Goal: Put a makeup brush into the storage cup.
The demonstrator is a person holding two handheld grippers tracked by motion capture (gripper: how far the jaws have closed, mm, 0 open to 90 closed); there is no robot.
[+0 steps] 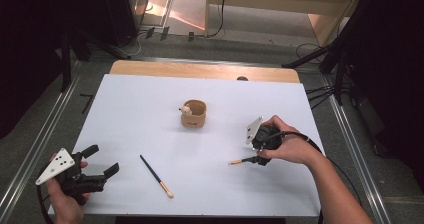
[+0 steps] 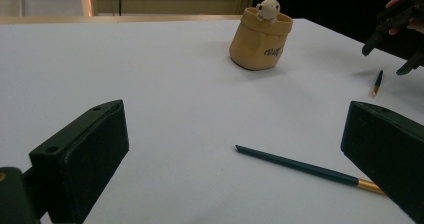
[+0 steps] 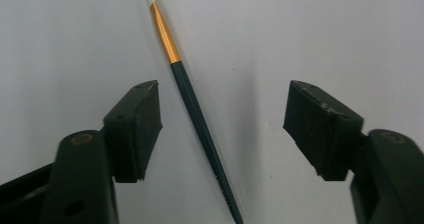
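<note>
Brush: (image 3: 200,119) slim dark-green handle, gold ferrule, pale tip; flat on the white counter (image 1: 150,109), right of the cup (image 1: 193,114).
Right claw: (image 3: 222,129) half open, astride the brush, pads clear of it.
Left claw: (image 2: 235,149) wide open, holding nothing, near the second brush (image 2: 310,170).

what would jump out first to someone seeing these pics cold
Probably the tan pot with a small animal figure on its rim, alone mid-way across the white table. Next, two dark-handled brushes lying flat: the left brush towards the near edge, and the right brush between the open jaws of the right gripper, untouched by the pads. The left gripper is held open at the near left corner.
</note>
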